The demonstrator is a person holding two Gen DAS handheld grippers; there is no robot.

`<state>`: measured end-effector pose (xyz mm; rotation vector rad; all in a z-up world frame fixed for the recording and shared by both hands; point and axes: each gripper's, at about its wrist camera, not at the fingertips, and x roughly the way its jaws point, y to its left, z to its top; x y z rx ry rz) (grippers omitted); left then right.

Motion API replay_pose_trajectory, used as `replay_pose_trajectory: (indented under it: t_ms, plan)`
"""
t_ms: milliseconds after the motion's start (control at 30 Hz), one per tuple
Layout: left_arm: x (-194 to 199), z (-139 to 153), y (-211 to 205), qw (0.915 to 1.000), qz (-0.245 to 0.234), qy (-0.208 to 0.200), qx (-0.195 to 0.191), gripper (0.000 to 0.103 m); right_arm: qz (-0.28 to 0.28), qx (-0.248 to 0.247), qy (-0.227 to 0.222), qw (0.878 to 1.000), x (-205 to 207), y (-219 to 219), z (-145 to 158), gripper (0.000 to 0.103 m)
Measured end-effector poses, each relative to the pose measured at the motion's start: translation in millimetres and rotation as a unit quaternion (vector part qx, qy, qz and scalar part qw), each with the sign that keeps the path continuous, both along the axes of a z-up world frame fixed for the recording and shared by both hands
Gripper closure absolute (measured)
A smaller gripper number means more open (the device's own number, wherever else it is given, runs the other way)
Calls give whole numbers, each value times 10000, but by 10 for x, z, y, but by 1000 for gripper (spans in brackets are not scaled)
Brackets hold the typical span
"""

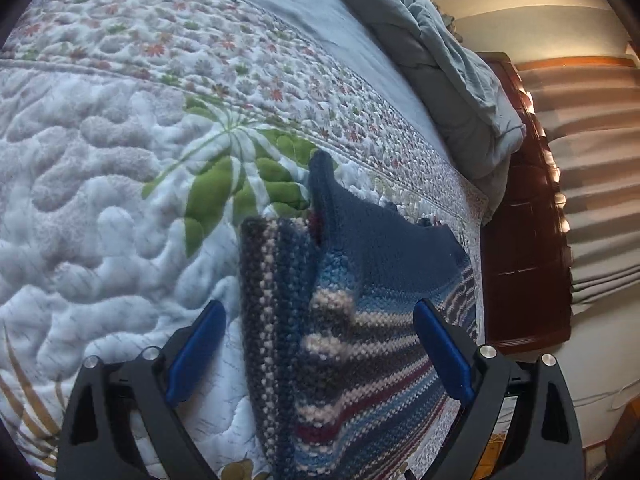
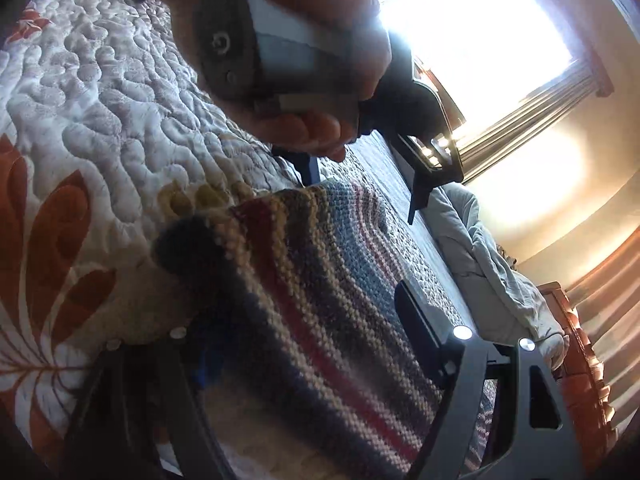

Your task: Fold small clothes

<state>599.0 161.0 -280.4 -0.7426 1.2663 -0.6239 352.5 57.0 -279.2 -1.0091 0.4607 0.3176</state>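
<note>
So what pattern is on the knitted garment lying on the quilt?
The knitted garment has horizontal stripes in blue, grey, cream and dark red, with a plain navy part. Clearest in the left wrist view.

Bedroom in a home. Main landmark was the white quilted bedspread with stitched green leaves and a band of small red flowers [image 1: 120, 184], covering a bed. At its far edge lay a rumpled grey-blue duvet [image 1: 452, 92]. Just beyond the duvet stood a dark reddish polished-wood bed end panel [image 1: 524, 216]. Past that, striped grey pleated curtains [image 1: 592, 184] hung along a plain pale wall [image 1: 540, 28]. A bright sunlit window [image 2: 480, 40] sat above the bedspread's far end.
</note>
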Motion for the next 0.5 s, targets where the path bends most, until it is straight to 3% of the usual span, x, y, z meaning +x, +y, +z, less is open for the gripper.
replay_pose_trajectory:
  t_ms: [100,167,267,300,367,400,500]
  plan:
    - [73,-11,-16,10000,-67,3,48,19,5,25,-29,10000,13,-1,-17,28]
    - [87,-38,-36,9998,-177,97,38,50,8,43,-17,10000,11,12,-20,28]
    - [69,-68,-43,9997,-186,128,130,58,-34,118,41,9999,48,5,-19,30]
    - [60,-67,-32,9997,-157,143,106,59,-33,147,77,9999,52,5,-18,35]
    - [55,-55,-16,9998,-120,149,84,75,51,142,205,9997,42,24,-47,56]
    - [51,-30,-20,9998,-87,136,95,78,61,98,255,9996,45,32,-67,69]
    - [27,65,-41,9996,-54,77,258,82,26,293,360,9989,91,0,-8,78]
